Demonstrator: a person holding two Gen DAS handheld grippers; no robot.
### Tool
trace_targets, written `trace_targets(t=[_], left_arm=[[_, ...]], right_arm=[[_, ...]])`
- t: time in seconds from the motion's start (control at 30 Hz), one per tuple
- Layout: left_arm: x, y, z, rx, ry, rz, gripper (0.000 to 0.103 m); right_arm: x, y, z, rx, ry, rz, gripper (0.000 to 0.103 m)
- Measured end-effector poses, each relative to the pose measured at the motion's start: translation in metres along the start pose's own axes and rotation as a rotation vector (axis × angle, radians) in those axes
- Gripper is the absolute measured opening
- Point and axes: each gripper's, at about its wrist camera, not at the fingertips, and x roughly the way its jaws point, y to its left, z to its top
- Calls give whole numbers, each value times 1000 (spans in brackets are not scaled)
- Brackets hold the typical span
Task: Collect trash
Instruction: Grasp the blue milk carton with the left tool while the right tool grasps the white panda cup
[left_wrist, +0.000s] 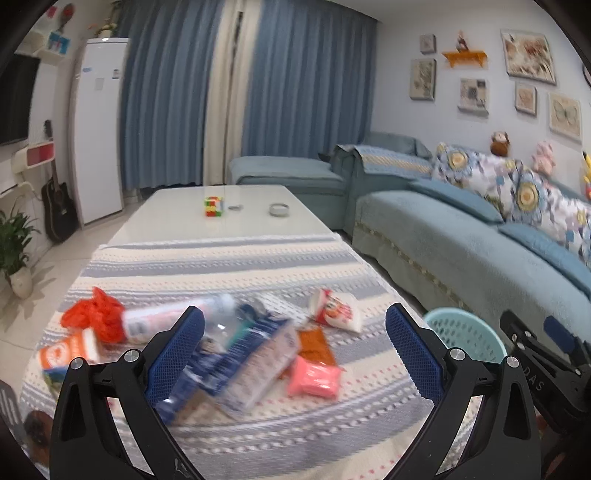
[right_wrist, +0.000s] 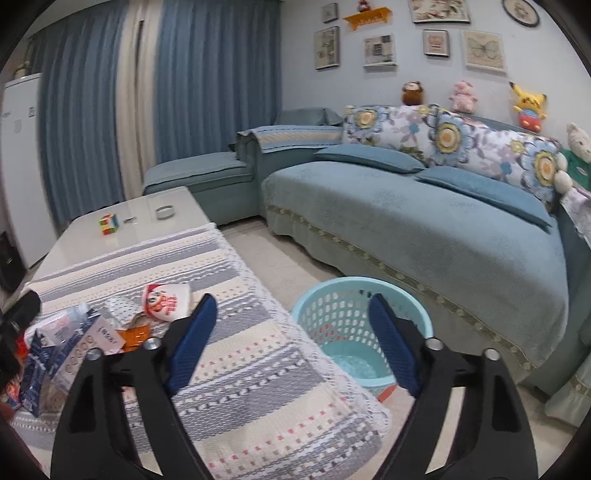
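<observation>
The left gripper is held spread wide above a heap of trash on the striped tablecloth, nothing being gripped between its blue pads. In that heap, an orange mesh bag, a clear plastic bottle, a blue-and-white carton, a pink packet and a red-and-white snack wrapper are seen lying close together near the cloth's near edge. The right gripper is likewise released and empty, held over the right edge of the table beside the light-blue basket, which is placed on the floor between table and sofa. A Rubik's cube is seen on the far bare tabletop.
</observation>
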Motion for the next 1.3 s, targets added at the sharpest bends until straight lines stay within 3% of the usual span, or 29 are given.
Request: trace_targets(t=[0.1,0.23,0.33,0.5,0.6,0.7,0.77,0.83,1.0,1.17,1.3], left_arm=[[-4,42,11,-32,47,-35,96],[0,90,4,-51,148,-31,94],[11,110,-12,-51,238,-66,94],[41,136,-40,-105,344,-76,91],[58,134,-52,-74,397,-58,86],[67,122,-58,10,407,-31,84],[76,118,-62,56,430,-1,83],[83,118,-68,78,445,30,75],[86,114,-74,133,447,104,58],[81,116,-69,128,420,112,47],[74,120,-60,80,387,82,31]], right_arm=[[-3,10,9,-35,-21,98,76],[12,31,20,-91,9,215,59],[29,54,20,-156,59,342,59],[53,90,14,-194,143,440,59],[73,97,16,-192,143,399,59],[112,95,16,-144,227,366,60],[139,103,13,-129,293,385,67],[155,108,9,-133,324,390,77],[190,130,-2,-121,391,401,81],[224,147,-8,-95,472,406,84],[244,153,-13,-72,518,411,84]])
